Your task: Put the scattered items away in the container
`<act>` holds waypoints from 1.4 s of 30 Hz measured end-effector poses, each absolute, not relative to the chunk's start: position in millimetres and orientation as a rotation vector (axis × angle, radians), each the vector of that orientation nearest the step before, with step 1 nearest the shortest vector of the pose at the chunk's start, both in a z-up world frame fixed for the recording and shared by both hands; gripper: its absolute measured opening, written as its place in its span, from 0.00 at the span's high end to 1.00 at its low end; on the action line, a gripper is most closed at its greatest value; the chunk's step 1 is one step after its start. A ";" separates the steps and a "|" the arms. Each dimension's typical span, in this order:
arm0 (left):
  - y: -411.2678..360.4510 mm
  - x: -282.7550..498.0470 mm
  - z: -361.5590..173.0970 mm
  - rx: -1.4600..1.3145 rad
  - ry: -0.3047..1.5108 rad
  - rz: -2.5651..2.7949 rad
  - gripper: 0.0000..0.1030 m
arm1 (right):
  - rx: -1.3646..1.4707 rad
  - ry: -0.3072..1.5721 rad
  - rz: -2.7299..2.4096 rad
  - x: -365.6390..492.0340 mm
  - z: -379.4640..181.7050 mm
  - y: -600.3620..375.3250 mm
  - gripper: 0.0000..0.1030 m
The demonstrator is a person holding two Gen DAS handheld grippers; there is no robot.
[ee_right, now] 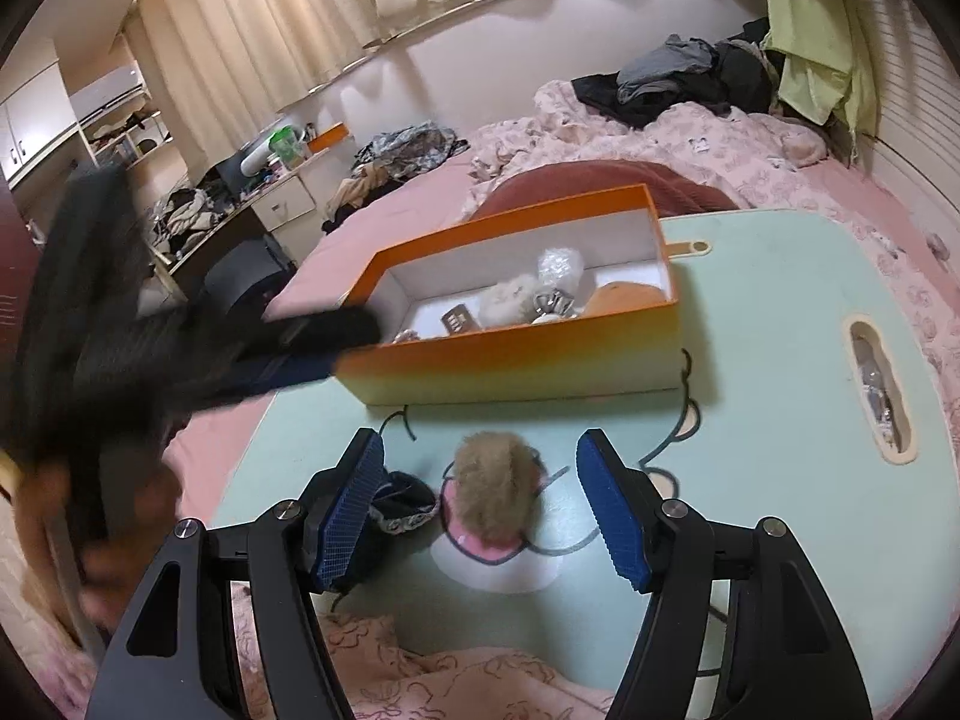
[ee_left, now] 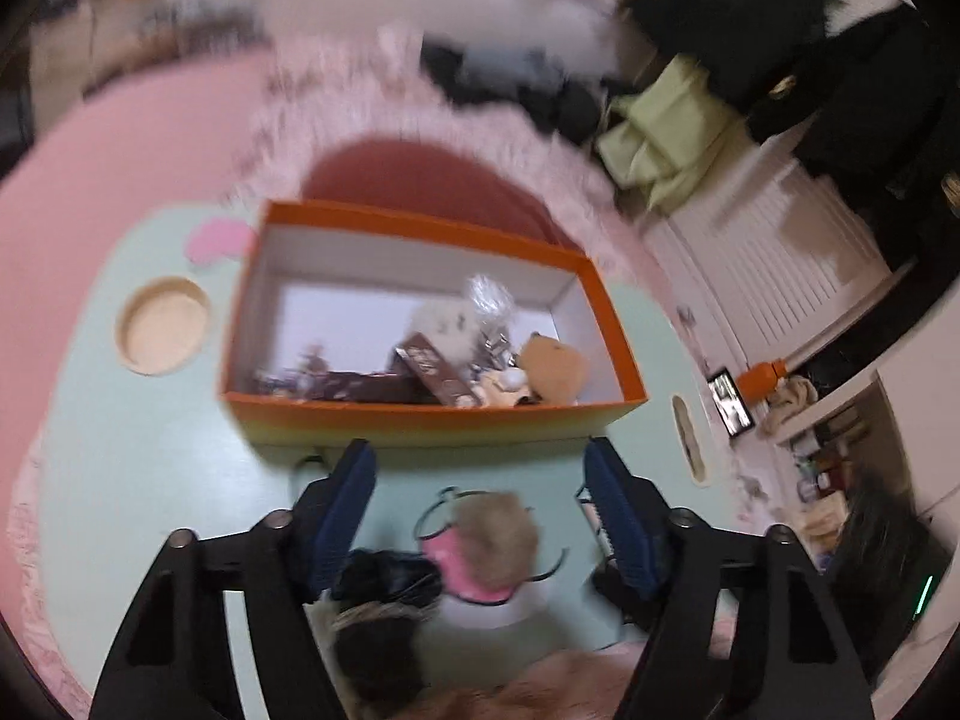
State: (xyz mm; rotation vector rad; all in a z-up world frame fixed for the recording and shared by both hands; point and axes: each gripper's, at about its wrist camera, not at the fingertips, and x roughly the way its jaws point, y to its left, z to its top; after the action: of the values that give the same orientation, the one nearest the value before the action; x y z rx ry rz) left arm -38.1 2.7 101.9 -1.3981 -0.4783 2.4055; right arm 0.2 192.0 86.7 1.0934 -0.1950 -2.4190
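An orange box [ee_left: 420, 420] with white inside stands on a pale green tray table [ee_left: 150, 450]; it also shows in the right wrist view [ee_right: 510, 354]. It holds a brown packet [ee_left: 435, 369], a plush toy [ee_left: 555, 366], a clear wrapper and other small items. A tan fluffy pompom [ee_left: 495, 534] lies on the table in front of the box, beside a dark fabric item [ee_left: 384, 576]. My left gripper [ee_left: 480, 468] is open and empty above them. My right gripper [ee_right: 480, 456] is open, the pompom [ee_right: 495, 483] between its fingers, dark item [ee_right: 402, 504] by the left one. The left gripper [ee_right: 288, 354] appears blurred at left.
The table has a round cup recess [ee_left: 162, 324] and a handle slot [ee_right: 879, 384]. It rests on a pink bed [ee_right: 780, 144] with crumpled bedding and piled clothes [ee_right: 690, 78]. A cluttered desk [ee_right: 252, 192] stands at the far left.
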 end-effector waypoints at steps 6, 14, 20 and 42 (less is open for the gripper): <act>12.1 -77.7 100.4 -1.564 -0.493 2.423 0.49 | 1.097 -0.222 -2.397 3.1 78.6 199.2 0.35; 11.0 -89.3 106.6 -1.558 -0.529 2.451 0.49 | 1.111 -0.255 -2.384 2.4 70.9 203.4 0.35; 13.1 -115.6 104.2 -1.591 -0.414 2.499 0.48 | 1.128 -0.251 -2.367 2.8 66.2 199.6 0.35; 34.5 -135.8 43.1 -1.878 -0.153 2.348 0.56 | 1.173 -0.302 -2.360 -4.1 57.8 206.1 0.35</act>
State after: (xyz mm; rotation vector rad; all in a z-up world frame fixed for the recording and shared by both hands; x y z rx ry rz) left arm -135.8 34.5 43.1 -1.8775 -0.1528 2.3480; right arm -4.1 206.1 57.8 1.1734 -0.3023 -2.3601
